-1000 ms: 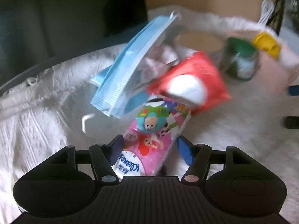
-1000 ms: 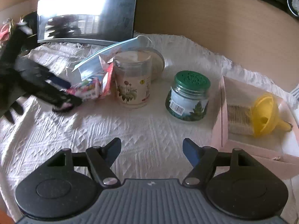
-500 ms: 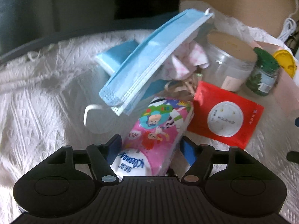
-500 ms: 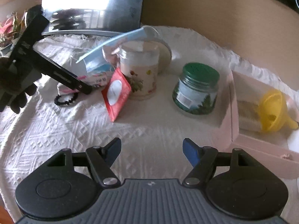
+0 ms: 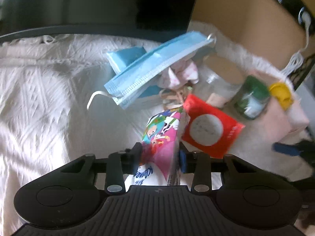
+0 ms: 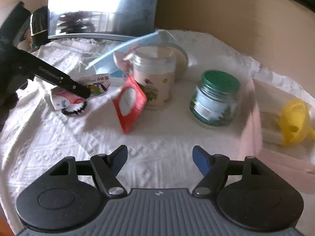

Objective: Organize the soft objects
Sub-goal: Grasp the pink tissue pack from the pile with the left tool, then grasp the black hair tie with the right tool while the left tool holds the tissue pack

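A pink cartoon-printed tissue pack [image 5: 161, 137] stands tilted on its edge between the fingers of my left gripper [image 5: 159, 154]. The jaws are closing and the pads squeeze its sides. From the right wrist view the same pack [image 6: 65, 100] sits at the left under the left gripper's black finger [image 6: 65, 79], with a black hair tie [image 6: 74, 110] below it. A red packet [image 5: 208, 129] leans just right of the pack. A blue face mask [image 5: 155, 66] rests over a pink cloth [image 5: 181, 74] behind. My right gripper [image 6: 159, 155] hangs open over the white cloth, holding nothing.
A floral jar [image 6: 155, 78] and a green-lidded jar [image 6: 216, 98] stand mid-table. A pink box [image 6: 254, 122] with a yellow funnel [image 6: 293, 122] is at the right. A small blue pack [image 5: 126, 57] lies under the mask. A dark screen [image 6: 102, 9] stands behind.
The left jaws have closed in on the tissue pack, which has rolled onto its edge and risen a little. The red packet has settled beside the floral jar. The right gripper kept still.
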`<state>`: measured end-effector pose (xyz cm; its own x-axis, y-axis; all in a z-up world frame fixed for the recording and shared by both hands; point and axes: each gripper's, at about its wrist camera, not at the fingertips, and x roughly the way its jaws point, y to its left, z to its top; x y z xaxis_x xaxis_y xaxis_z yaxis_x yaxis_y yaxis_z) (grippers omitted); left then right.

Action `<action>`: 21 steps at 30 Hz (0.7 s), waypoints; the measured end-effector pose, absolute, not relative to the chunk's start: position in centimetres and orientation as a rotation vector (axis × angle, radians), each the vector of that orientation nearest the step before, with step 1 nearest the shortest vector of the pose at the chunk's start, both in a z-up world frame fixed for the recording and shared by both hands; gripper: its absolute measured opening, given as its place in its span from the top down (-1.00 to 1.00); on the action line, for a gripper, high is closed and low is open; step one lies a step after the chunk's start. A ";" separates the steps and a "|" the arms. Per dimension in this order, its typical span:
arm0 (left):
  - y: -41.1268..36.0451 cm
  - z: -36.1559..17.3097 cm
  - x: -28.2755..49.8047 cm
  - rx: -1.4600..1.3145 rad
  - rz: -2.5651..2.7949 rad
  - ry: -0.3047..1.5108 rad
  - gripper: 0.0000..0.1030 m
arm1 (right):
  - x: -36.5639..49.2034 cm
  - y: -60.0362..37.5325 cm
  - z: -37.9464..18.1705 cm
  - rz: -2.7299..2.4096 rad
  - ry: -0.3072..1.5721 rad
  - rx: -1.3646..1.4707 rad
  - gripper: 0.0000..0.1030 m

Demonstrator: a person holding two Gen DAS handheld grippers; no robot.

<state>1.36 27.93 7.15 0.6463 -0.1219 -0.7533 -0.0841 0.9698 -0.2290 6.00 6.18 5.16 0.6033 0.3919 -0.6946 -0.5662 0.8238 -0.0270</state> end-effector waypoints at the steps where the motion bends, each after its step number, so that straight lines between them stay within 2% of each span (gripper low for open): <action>1: 28.0 7.6 0.7 -0.271 -0.024 0.856 0.19 | 6.0 6.7 5.3 0.574 0.729 -0.258 -0.42; 8: 31.4 9.6 -2.5 -0.352 0.041 0.768 0.21 | 5.7 12.3 5.4 0.708 0.710 -0.283 -0.42; 21: 36.9 8.7 -6.1 -0.361 0.168 0.791 0.20 | 7.7 24.6 1.8 0.829 0.766 -0.320 -0.45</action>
